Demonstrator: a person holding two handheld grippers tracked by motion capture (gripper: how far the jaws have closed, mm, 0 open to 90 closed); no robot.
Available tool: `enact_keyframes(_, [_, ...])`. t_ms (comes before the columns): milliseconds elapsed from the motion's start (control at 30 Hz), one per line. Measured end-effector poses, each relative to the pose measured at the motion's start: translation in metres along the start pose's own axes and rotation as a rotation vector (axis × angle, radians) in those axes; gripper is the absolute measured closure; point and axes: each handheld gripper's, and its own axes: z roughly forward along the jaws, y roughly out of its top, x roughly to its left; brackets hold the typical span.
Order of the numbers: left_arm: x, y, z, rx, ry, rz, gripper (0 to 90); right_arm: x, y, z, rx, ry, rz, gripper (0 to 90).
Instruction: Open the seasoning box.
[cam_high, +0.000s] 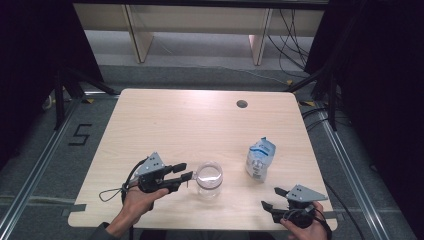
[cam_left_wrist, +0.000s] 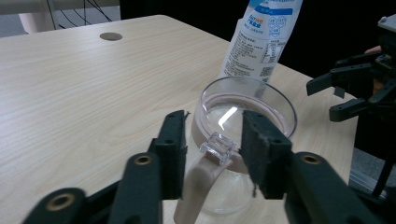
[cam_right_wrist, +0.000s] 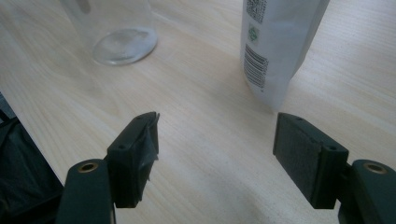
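Spanning the scene: counter (cam_high: 165, 120), pale wood, with a round hole (cam_high: 242, 104) near its far edge.
Bag: white and blue bag (cam_high: 260, 159), standing upright toward the right edge of the counter, just beside the cup and apart from it.
Cup: clear cup (cam_high: 209, 179), upright near the front edge, about midway along it; its handle (cam_left_wrist: 211, 161) points toward the left claw.
Left claw: left claw (cam_high: 181, 171), held in a hand (cam_high: 137, 200) over the front left part of the counter; its jaws stand on either side of the cup's handle, and whether the pads yet press on it I cannot tell.
Right claw: right claw (cam_high: 274, 197), at the front right corner, jaws spread wide, grasping nothing, bare counter between them.
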Motion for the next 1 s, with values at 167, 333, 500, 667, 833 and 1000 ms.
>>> enact_keyframes(167, [-0.003,0.002,0.004,0.012,-0.007,0.052,77.1,0.003,0.002,0.003,-0.006,0.012,0.0,32.4])
enact_keyframes(333, [-0.005,0.002,0.009,0.017,-0.002,0.067,86.8,0.006,0.006,0.008,-0.016,0.022,-0.021,32.9])
enact_keyframes(500, [-0.005,0.003,0.01,0.025,0.007,0.074,88.2,0.013,0.009,0.012,-0.003,0.037,-0.017,33.8])
enact_keyframes(667, [-0.003,0.0,0.01,0.027,0.014,0.067,88.4,0.018,0.016,0.017,-0.056,0.076,-0.055,38.0])
enact_keyframes(833, [-0.005,-0.001,0.008,0.029,0.018,0.07,88.4,0.025,0.024,0.024,-0.087,0.093,-0.075,43.4])
enact_keyframes(1000, [-0.005,-0.002,0.008,0.021,0.016,0.069,88.3,0.029,0.034,0.033,-0.109,0.1,-0.13,47.7])
